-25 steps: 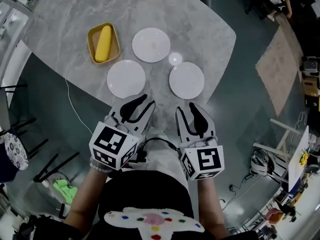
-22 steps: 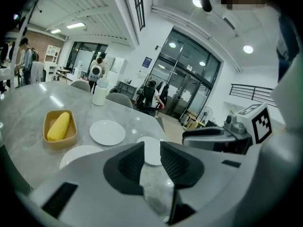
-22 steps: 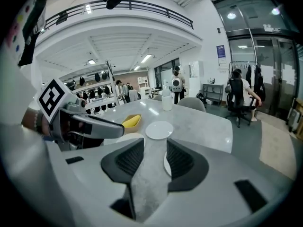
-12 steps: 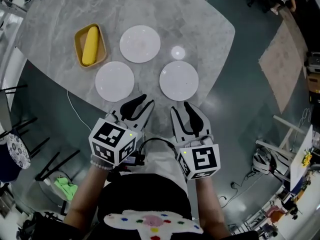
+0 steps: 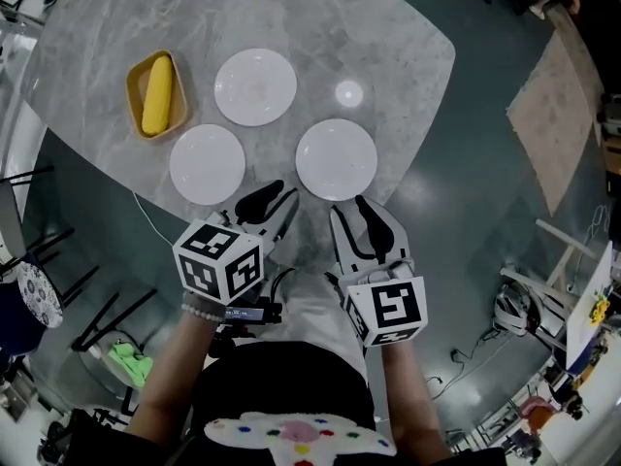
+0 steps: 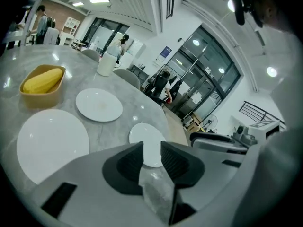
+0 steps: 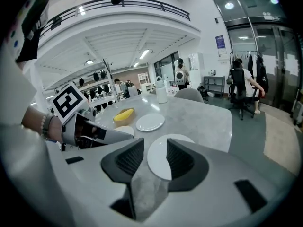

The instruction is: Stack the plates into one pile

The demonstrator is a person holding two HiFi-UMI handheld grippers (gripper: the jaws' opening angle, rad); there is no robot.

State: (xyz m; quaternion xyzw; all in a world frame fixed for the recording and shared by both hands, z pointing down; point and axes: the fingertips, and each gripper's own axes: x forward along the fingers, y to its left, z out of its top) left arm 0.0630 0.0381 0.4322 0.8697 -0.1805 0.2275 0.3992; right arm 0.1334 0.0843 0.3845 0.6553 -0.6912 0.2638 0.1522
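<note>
Your left gripper (image 5: 281, 194) and right gripper (image 5: 349, 207) hover at the near edge of the grey marble desk (image 5: 388, 47), jaws apart, nothing between. Beyond: left plate (image 5: 207, 164), right plate (image 5: 336, 158), then far plate (image 5: 255, 86), unstacked, apart. Dark glossy floor (image 5: 475, 221) around.

The tabletop (image 5: 388, 37) is grey, veined, stone-look material, polished smooth, and it returns bright glare spots. The three plates (image 5: 255, 86) are white, smooth and glossy (ceramic or plastic cannot be determined). My right gripper (image 7: 155, 145) has fingers (image 7: 129, 161) faced in matt black, ribbed, rubber-like material; its body is smooth light-grey plastic. The tray (image 5: 132, 85) is yellow-orange with a soft sheen. The floor (image 5: 466, 212) is dark, smooth and reflective.
</note>
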